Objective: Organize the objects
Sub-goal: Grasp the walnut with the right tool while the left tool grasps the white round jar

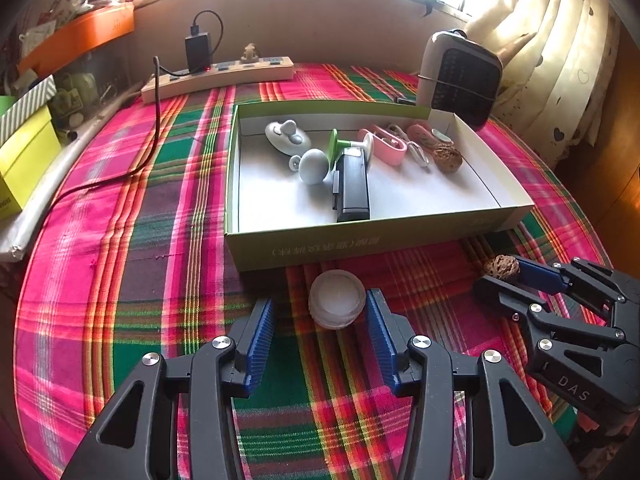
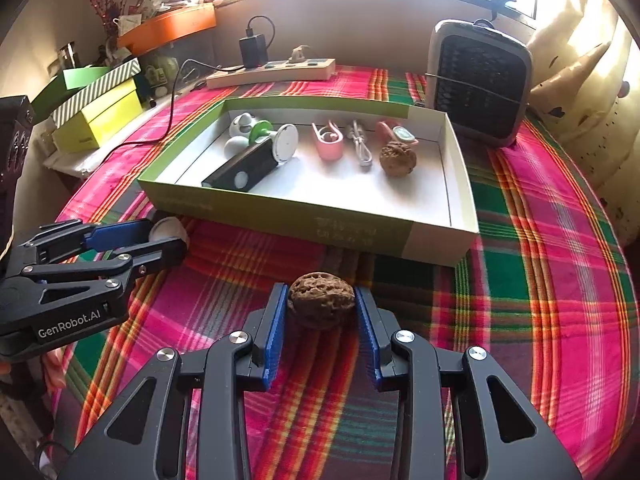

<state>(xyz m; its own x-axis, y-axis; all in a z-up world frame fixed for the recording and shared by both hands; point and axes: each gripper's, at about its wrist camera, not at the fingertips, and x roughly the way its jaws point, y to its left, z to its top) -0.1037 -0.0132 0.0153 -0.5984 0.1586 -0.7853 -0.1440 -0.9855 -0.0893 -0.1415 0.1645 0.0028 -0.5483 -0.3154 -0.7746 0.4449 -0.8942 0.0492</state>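
Note:
A brown walnut point(image 2: 322, 300) sits on the plaid cloth just in front of the green box point(image 2: 280, 208), and my right gripper point(image 2: 322, 292) is shut on it, both blue pads against its sides. From the left wrist the same walnut point(image 1: 501, 267) shows in the right gripper point(image 1: 500, 274) at the far right. A small round white jar point(image 1: 337, 299) stands between the tips of my left gripper point(image 1: 320, 299). That gripper is open: the right pad is near the jar, the left pad stands clear. The left gripper point(image 2: 168, 240) also shows in the right wrist view.
The box point(image 1: 360, 236) holds a black device point(image 1: 352, 184), a second walnut point(image 1: 448, 158), a pink clip point(image 1: 384, 144), a cable and white and green items. Behind it are a power strip point(image 1: 218, 76) and a small heater point(image 1: 460, 76). Yellow boxes point(image 1: 24, 160) line the left edge.

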